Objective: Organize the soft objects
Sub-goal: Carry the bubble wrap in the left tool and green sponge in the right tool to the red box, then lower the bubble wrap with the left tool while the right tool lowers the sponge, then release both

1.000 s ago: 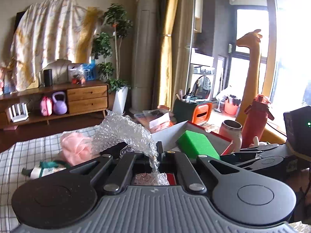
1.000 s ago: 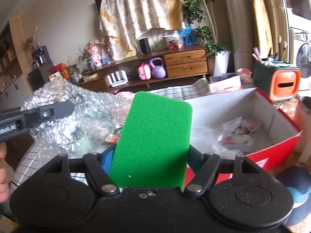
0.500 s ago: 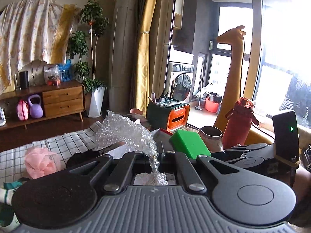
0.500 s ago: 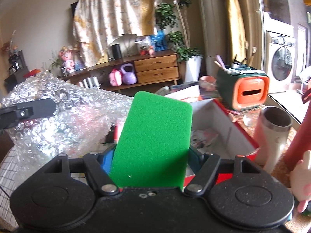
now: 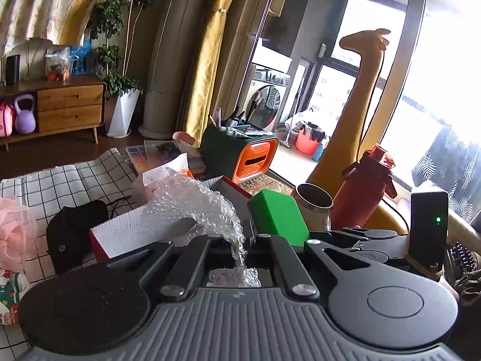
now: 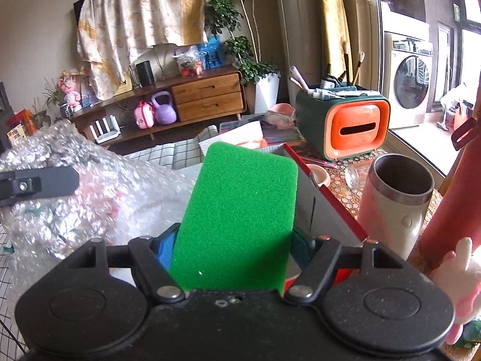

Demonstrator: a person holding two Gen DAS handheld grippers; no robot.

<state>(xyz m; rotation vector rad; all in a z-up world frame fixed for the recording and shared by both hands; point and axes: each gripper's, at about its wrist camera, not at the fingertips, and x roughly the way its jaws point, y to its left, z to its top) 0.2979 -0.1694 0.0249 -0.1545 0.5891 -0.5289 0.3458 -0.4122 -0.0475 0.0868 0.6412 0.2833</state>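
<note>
While the left gripper (image 5: 240, 245) is pinching a tail of bubble wrap (image 5: 192, 207) with jaws fully closed, the right gripper (image 6: 231, 240) is clamping the green sponge (image 6: 240, 210) across its width above the red-edged box (image 6: 324, 198) (both look light and squashy, so firm low grips suit them)

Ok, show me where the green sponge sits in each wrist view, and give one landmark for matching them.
Left wrist: green sponge right of centre, in the right gripper, beside the bubble wrap.
Right wrist: green sponge at centre, gripped between the fingers.
Shared landmark: orange-fronted organiser.
</note>
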